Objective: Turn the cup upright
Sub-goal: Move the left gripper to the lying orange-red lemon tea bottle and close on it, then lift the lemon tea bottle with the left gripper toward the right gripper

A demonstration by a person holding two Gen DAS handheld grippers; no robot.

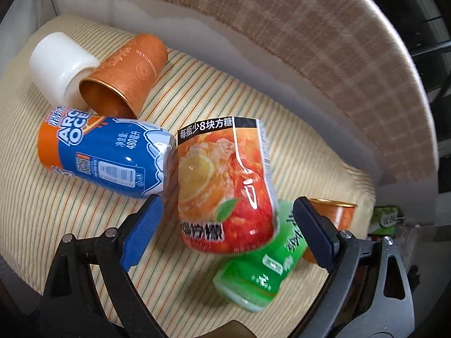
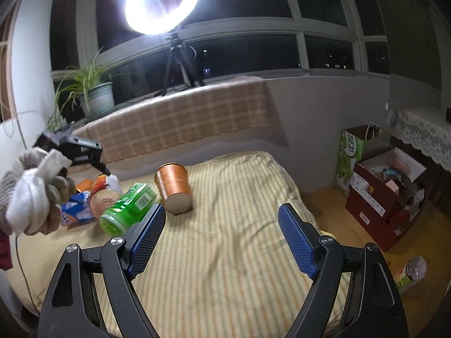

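Two copper-orange cups are on the striped cloth (image 1: 253, 107). One cup (image 1: 126, 76) lies on its side at the far left, mouth toward me, against a white jar (image 1: 59, 62). A second cup (image 1: 335, 214) shows behind my left gripper's right finger; in the right wrist view that cup (image 2: 173, 187) lies tilted with its flat base toward me. My left gripper (image 1: 228, 205) is open, its fingers either side of the red lemon-tea bottle (image 1: 225, 186) without touching it. My right gripper (image 2: 222, 214) is open and empty, near and right of the cup.
A blue bottle (image 1: 107, 155) and a green bottle (image 1: 259, 267) lie beside the red one. A checked cloth (image 2: 180, 121) covers the sill behind. A red box (image 2: 386, 197), a green bag (image 2: 349, 157) and a bottle (image 2: 408, 273) are on the floor at right.
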